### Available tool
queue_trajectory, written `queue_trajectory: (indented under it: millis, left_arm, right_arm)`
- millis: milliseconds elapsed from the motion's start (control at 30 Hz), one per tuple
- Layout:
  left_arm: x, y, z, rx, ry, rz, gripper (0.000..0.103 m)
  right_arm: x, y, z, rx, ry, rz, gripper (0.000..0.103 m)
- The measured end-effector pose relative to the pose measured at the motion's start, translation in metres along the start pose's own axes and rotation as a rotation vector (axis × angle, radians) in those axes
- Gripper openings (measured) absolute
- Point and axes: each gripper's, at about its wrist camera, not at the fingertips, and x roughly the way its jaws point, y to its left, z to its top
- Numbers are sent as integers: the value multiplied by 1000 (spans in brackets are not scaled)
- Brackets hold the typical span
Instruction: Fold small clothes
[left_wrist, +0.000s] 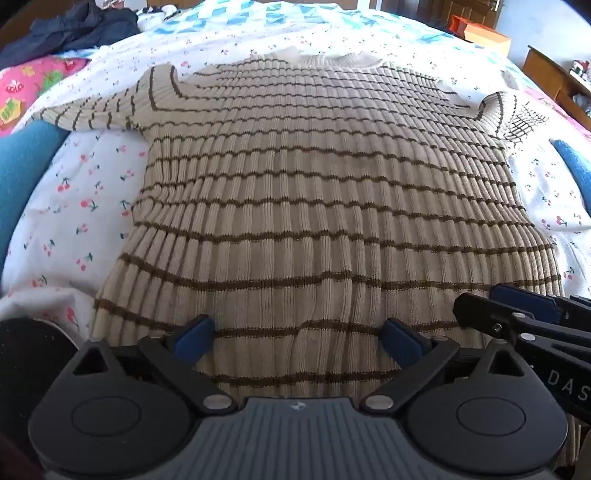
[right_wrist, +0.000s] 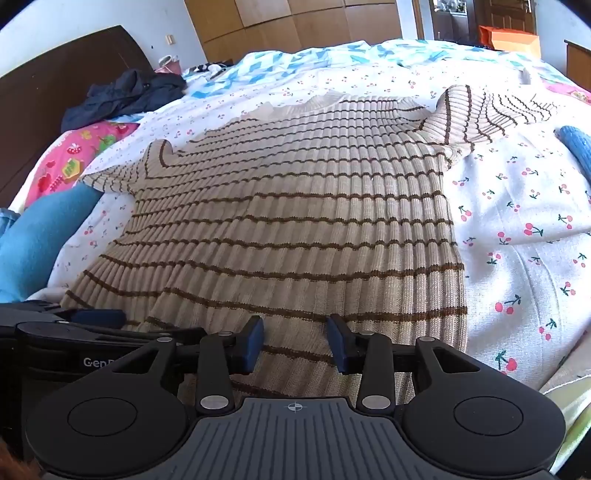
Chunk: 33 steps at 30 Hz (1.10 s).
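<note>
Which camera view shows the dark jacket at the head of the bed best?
The right wrist view: the dark jacket lies whole beside the headboard. In the left wrist view, the image edge cuts it off at the top left corner.

A: Where does the left wrist camera sit?

B: Low over the sweater (left_wrist: 325, 192) hem at the bed's (left_wrist: 85, 192) near edge, close in, facing the far edge along the left claw (left_wrist: 297, 341).

A: And the right one?

B: Alongside, same heading, behind the right claw (right_wrist: 295, 343). Both views share the whole sweater (right_wrist: 295, 206), and each catches the other claw at its lower corner.
</note>
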Motion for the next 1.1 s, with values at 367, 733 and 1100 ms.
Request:
queue_trajectory:
  millis: [367,733,1100]
  left_arm:
    - [5,5,1,-27,32,-23,103]
    - [-9,1,4,-14,-55,5,103]
    - [-12,-1,7,-10,-95,30,102]
  right_arm:
    - [0,1,0,1,-2,-7,38]
    - [-6,2,1,-14,-69,-32,46]
    - [-2,2,1,-16,-85,-54,47]
